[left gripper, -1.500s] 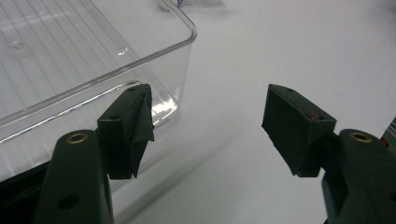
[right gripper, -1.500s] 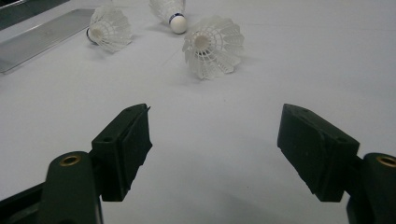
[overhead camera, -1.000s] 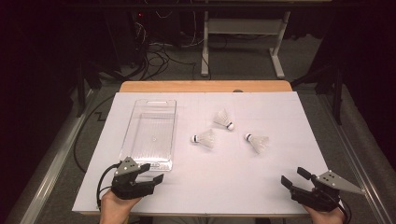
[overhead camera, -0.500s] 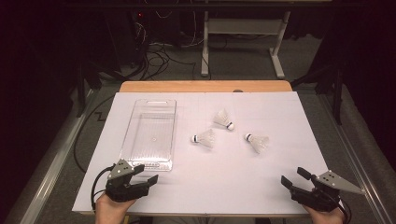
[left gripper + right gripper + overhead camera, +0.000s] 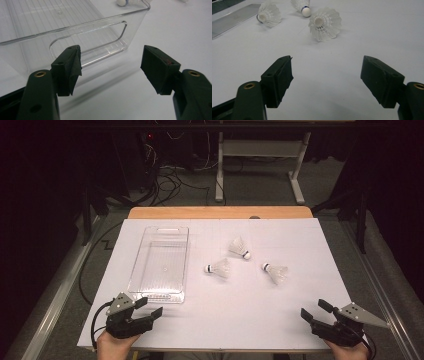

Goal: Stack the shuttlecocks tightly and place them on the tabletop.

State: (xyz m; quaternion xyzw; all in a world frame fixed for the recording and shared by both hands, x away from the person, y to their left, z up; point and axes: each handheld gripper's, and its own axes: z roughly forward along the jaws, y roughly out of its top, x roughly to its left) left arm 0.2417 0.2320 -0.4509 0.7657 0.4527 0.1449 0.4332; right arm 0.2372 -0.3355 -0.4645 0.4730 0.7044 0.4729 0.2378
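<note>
High view: left hand-held gripper (image 5: 149,307) and right hand-held gripper (image 5: 315,309) rest at the near edge of the white tabletop (image 5: 250,315), both with jaws spread and empty. A clear plastic bin (image 5: 161,264) lies just beyond the left one; three shuttlecocks (image 5: 218,268) (image 5: 239,248) (image 5: 276,272) lie mid-table.

Left gripper (image 5: 148,307) is drawn back from the clear tray (image 5: 161,265) toward the near table edge (jaws apart, holding nothing).
</note>
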